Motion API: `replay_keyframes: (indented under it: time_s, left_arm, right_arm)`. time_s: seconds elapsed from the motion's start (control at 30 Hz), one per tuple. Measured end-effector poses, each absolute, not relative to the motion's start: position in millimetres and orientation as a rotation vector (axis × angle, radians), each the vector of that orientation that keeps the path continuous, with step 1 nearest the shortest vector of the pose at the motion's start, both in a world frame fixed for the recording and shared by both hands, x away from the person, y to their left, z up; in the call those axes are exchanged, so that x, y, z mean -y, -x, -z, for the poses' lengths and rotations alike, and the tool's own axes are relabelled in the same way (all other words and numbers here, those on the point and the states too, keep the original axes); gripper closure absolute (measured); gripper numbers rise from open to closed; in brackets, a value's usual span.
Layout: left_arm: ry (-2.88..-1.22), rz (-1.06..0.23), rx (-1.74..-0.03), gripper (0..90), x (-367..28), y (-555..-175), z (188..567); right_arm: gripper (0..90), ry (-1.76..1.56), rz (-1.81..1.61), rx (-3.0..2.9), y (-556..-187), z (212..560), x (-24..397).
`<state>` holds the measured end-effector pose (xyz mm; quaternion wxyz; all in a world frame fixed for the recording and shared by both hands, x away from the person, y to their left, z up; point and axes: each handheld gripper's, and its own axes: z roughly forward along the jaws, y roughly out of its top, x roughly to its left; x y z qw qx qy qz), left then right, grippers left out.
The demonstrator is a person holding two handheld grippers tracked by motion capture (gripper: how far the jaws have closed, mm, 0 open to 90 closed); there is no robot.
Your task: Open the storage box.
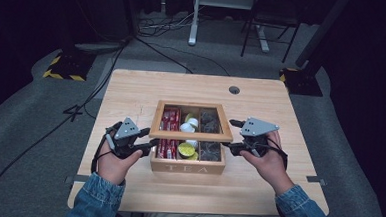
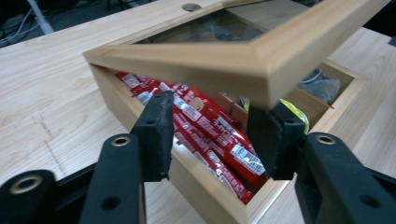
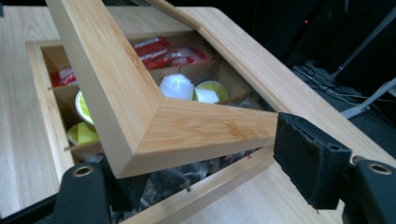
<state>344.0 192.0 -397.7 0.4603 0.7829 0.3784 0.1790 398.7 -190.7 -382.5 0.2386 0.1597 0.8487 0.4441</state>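
Note:
A wooden tea box (image 1: 188,167) marked TEA stands mid-table, its glass-paned lid (image 1: 189,135) raised partway. Inside lie red sachets (image 2: 210,126), yellow and white capsules (image 3: 177,86) and dark tea bags (image 1: 210,122). My left gripper (image 1: 149,138) is at the box's left side. In the left gripper view it (image 2: 215,137) is open, straddling the near wall, with the lid's corner (image 2: 261,70) just above one pad (image 2: 273,140). My right gripper (image 1: 232,135) brackets the lid's right front corner (image 3: 140,140). One pad (image 3: 310,163) shows beside the lid's edge and the other jaw is hidden beneath it.
The light wooden table (image 1: 131,95) has bare surface all around the box and a cable hole (image 1: 234,89) at the back right. Beyond it are grey carpet, floor cables and stand legs (image 1: 192,38).

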Motion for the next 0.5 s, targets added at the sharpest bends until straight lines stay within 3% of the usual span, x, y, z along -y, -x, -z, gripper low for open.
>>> replay_keyframes:
  time_s: [0.13,0.5]
  left_arm:
    - [-1.917,-0.467,-0.949,46.7,-198.6,-342.0,398.6]
    - [-1.916,-0.502,-1.014,45.8,-218.7,-333.0,410.5]
  right_arm:
    - [32.1,-0.445,-1.261,-2.312,-407.5,369.6,191.9]
    - [49.4,-0.467,-1.339,-2.270,-429.2,336.6,188.6]
